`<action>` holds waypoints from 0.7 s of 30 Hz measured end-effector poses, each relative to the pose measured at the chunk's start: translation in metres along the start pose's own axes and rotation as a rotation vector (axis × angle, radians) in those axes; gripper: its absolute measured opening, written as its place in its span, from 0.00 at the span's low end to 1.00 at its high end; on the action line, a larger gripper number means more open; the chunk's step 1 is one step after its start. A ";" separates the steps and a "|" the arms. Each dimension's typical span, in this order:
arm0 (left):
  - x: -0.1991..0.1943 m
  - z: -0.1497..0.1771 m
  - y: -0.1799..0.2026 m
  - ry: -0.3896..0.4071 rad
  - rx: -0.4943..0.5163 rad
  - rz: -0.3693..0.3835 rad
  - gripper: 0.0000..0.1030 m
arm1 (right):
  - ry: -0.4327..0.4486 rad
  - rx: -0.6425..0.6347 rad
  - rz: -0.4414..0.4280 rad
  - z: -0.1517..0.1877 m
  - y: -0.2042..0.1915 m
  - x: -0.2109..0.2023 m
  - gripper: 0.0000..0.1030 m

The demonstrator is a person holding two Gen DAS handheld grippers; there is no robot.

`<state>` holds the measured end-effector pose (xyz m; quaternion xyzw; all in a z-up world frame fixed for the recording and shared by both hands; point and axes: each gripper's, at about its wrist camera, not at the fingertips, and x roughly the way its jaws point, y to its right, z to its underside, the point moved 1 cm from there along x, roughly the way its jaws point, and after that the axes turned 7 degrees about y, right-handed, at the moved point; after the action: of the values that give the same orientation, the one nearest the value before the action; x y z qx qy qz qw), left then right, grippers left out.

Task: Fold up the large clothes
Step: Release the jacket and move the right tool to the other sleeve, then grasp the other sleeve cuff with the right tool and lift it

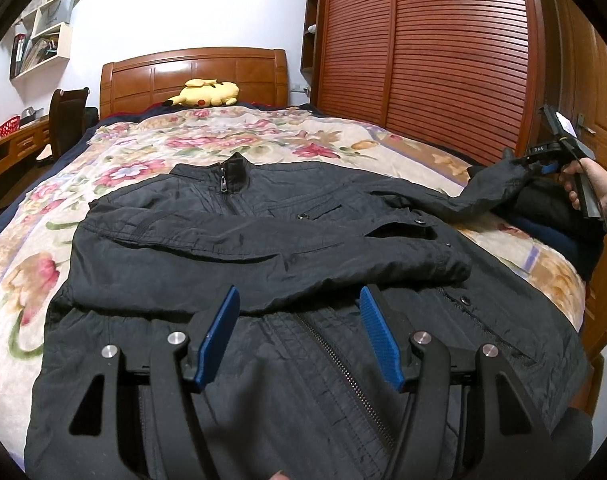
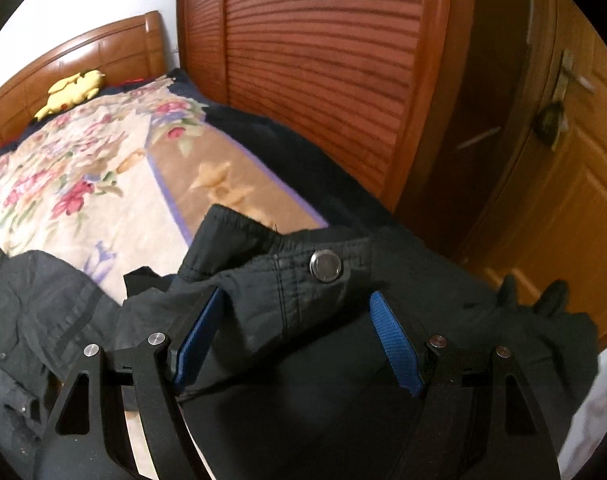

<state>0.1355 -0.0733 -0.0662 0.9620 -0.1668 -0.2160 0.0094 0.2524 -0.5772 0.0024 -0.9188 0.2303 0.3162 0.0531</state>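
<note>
A black zip jacket lies front up on the floral bedspread, collar toward the headboard. One sleeve is folded across its chest. My left gripper is open and empty, hovering over the jacket's lower front near the zip. The other sleeve stretches to the right, where my right gripper is at its cuff. In the right wrist view the right gripper has its jaws wide apart, with the sleeve cuff and its metal snap lying between the blue pads.
A yellow plush toy lies by the wooden headboard. A slatted wardrobe runs along the bed's right side, with a door beyond it. Dark folded clothes sit at the bed's right edge. A desk and chair stand left.
</note>
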 end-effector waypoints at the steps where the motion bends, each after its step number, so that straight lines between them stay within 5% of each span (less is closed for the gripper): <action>1: 0.000 0.000 0.000 0.000 0.000 0.000 0.60 | -0.014 0.003 -0.009 0.001 0.000 0.003 0.75; 4: 0.000 0.001 0.000 -0.003 0.004 -0.002 0.60 | -0.045 -0.005 -0.040 0.004 -0.006 0.009 0.73; 8: 0.000 0.001 0.000 -0.001 0.001 0.000 0.60 | -0.018 -0.088 -0.065 0.008 -0.024 0.001 0.17; 21: -0.012 -0.001 -0.008 0.021 -0.007 -0.001 0.60 | 0.251 -0.329 -0.195 -0.009 -0.118 -0.113 0.04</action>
<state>0.1276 -0.0619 -0.0612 0.9643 -0.1653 -0.2066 0.0145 0.2329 -0.4306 0.0726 -0.9651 0.0904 0.2261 -0.0960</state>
